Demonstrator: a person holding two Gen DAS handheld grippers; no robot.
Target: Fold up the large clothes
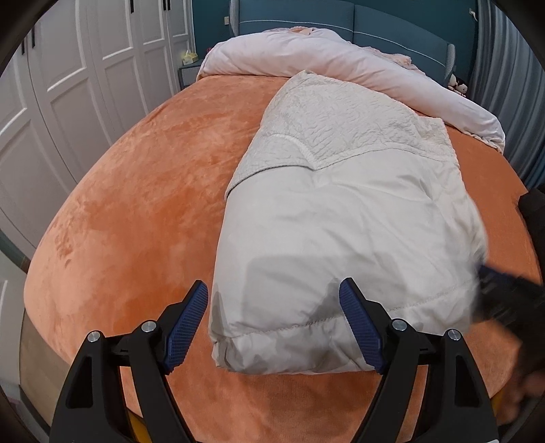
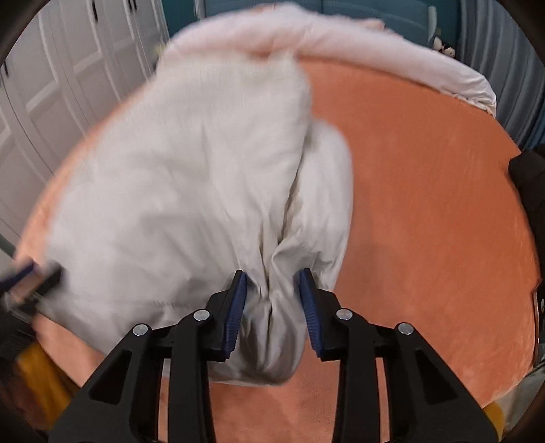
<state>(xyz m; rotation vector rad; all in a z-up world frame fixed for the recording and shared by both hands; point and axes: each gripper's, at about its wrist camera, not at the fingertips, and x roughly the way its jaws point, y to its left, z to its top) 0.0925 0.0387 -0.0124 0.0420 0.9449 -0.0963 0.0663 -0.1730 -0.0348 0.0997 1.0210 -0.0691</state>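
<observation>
Left tongs (image 1: 274,294): apart, over the quilt's (image 1: 340,221) near corner.
Right tongs (image 2: 272,283): clamped on bunched quilt.
Bed (image 1: 143,177): orange.

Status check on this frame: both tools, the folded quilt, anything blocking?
Left tool open, astride the quilt corner. Right tool pinching the quilt's bunched near end. Pink duvet lies beyond, not blocking.

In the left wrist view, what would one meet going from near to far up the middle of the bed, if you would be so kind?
Left gripper → folded white garment → pink duvet → teal headboard.
</observation>
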